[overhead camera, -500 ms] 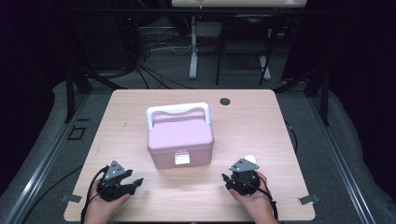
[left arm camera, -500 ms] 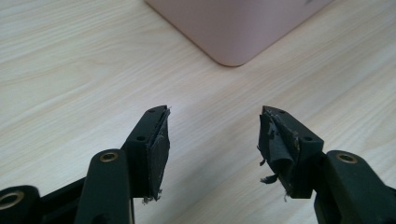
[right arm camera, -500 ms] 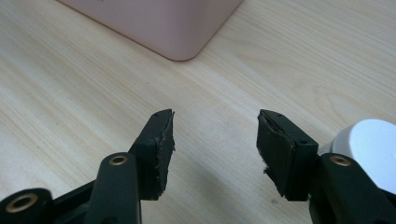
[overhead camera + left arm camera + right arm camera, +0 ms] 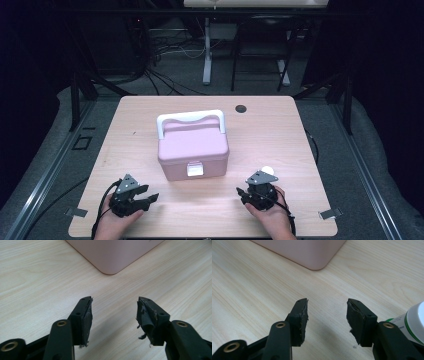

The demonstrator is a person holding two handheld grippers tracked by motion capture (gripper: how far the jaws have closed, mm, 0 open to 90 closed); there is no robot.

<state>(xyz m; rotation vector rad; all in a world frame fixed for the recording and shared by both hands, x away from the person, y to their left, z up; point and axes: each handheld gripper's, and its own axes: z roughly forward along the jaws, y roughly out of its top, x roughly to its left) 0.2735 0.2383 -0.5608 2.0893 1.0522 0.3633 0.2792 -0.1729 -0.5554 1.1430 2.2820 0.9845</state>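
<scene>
A pink box [image 4: 192, 147] with a white handle [image 4: 190, 117] and a white front latch [image 4: 194, 170] stands shut in the middle of the wooden table [image 4: 280, 130]. My left gripper [image 4: 150, 197] rests near the front left edge, open and empty, pointing toward the box's near corner [image 4: 110, 267]. In the left gripper view its jaws [image 4: 114, 306] stand wide over bare wood. My right gripper [image 4: 241, 192] sits at the front right, also open with nothing between its jaws [image 4: 327, 306], short of the box's other near corner [image 4: 317, 263]. A white bottle [image 4: 268, 171] stands just beside it.
The white bottle [image 4: 415, 321] has a green-edged label and sits close to the right jaw's outer side. A dark round hole [image 4: 241, 108] is in the table's far edge area. Dark floor, cables and stands surround the table.
</scene>
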